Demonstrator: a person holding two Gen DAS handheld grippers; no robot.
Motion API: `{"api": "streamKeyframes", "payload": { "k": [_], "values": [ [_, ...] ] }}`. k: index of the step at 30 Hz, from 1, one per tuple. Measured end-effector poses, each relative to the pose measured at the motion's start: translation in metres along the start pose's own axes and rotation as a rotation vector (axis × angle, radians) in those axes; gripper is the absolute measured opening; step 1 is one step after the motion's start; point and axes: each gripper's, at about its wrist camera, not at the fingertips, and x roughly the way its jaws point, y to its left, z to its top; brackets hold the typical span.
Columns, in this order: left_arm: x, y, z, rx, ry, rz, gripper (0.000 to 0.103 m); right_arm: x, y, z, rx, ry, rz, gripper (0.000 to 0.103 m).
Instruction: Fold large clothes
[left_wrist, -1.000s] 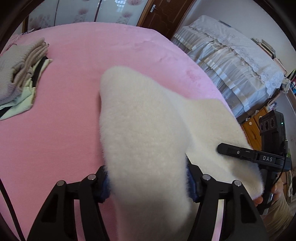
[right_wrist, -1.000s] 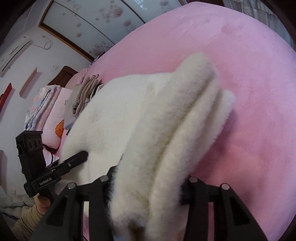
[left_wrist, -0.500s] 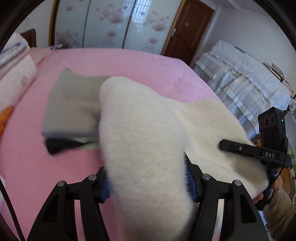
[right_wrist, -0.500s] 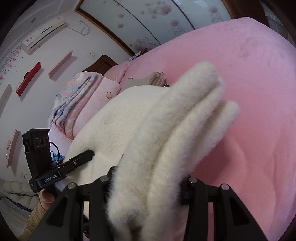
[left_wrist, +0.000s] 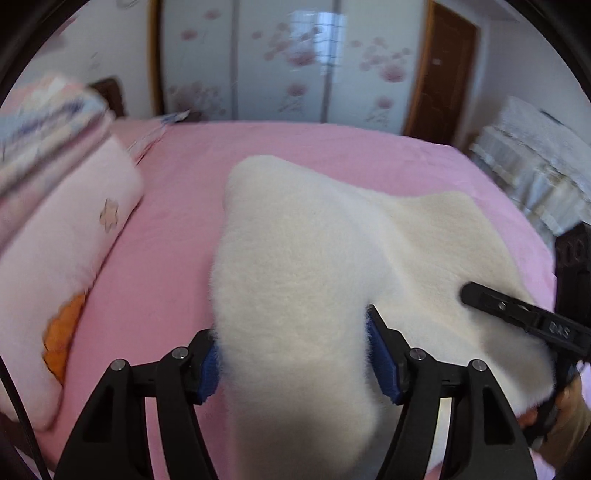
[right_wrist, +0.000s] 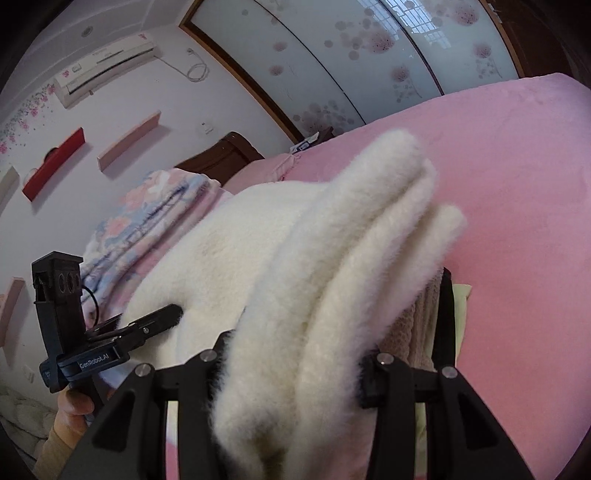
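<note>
A thick, folded cream fleece garment (left_wrist: 306, 258) is held up over the pink bed (left_wrist: 177, 236). My left gripper (left_wrist: 295, 363) is shut on one end of it; the fleece bulges out between the blue pads. My right gripper (right_wrist: 291, 369) is shut on the other end, where several folded layers (right_wrist: 354, 240) stick forward. Each gripper shows in the other's view: the right one at the right edge (left_wrist: 524, 317), the left one at the lower left (right_wrist: 110, 347).
A stack of folded clothes, beige on black and pale green (right_wrist: 417, 325), lies on the bed under the fleece. A pink pillow (left_wrist: 59, 258) and a floral quilt (right_wrist: 147, 218) are at the bed's head. Wardrobe doors (left_wrist: 288, 62) stand behind; another bed (left_wrist: 535, 162) is to the right.
Both grippers have lifted and carried the fleece toward the bed's head; the folded stack has passed under it and out of the left view. The grip is unchanged.
</note>
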Motion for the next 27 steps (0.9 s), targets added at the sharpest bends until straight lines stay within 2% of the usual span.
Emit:
{"api": "streamKeyframes", "payload": {
  "k": [2, 3, 4, 5, 6, 8, 11, 13, 15, 17, 20, 27],
  "values": [
    [0.035, 0.003, -0.022, -0.009, -0.015, 0.057, 0.081, 0.03, -0.015, -0.013, 0.012, 0.013, -0.066, 0.043],
    [0.043, 0.005, -0.031, -0.009, -0.064, 0.062, 0.085, 0.037, -0.021, -0.019, 0.004, 0.003, -0.085, 0.044],
    [0.045, 0.009, -0.038, -0.02, -0.103, 0.057, 0.099, 0.038, -0.026, -0.025, -0.01, -0.015, -0.091, 0.046],
    [0.047, 0.013, -0.045, -0.041, -0.127, 0.047, 0.103, 0.035, -0.03, -0.028, -0.024, -0.023, -0.087, 0.047],
    [0.049, 0.015, -0.051, -0.061, -0.128, 0.016, 0.103, 0.033, -0.033, -0.03, -0.043, -0.017, -0.081, 0.049],
    [0.047, 0.015, -0.058, -0.071, -0.127, 0.005, 0.103, 0.03, -0.033, -0.029, -0.085, 0.003, -0.101, 0.056],
    [0.038, 0.006, -0.06, -0.077, -0.113, 0.049, 0.103, 0.016, -0.026, -0.029, -0.095, 0.046, -0.143, 0.057],
    [0.028, -0.001, -0.06, -0.096, -0.09, 0.116, 0.103, 0.003, -0.016, -0.027, -0.1, 0.052, -0.176, 0.059],
    [0.014, -0.009, -0.06, -0.106, -0.074, 0.159, 0.103, -0.02, -0.005, -0.032, -0.149, 0.048, -0.215, 0.059],
    [-0.004, -0.017, -0.062, -0.126, -0.059, 0.158, 0.103, -0.041, 0.011, -0.037, -0.185, 0.061, -0.24, 0.059],
    [-0.04, -0.037, -0.068, -0.156, -0.023, 0.142, 0.103, -0.086, 0.025, -0.051, -0.173, 0.088, -0.235, 0.059],
    [-0.163, -0.116, -0.104, -0.106, 0.002, 0.115, 0.103, -0.202, 0.063, -0.099, -0.139, 0.134, -0.243, 0.059]
  ]
}}
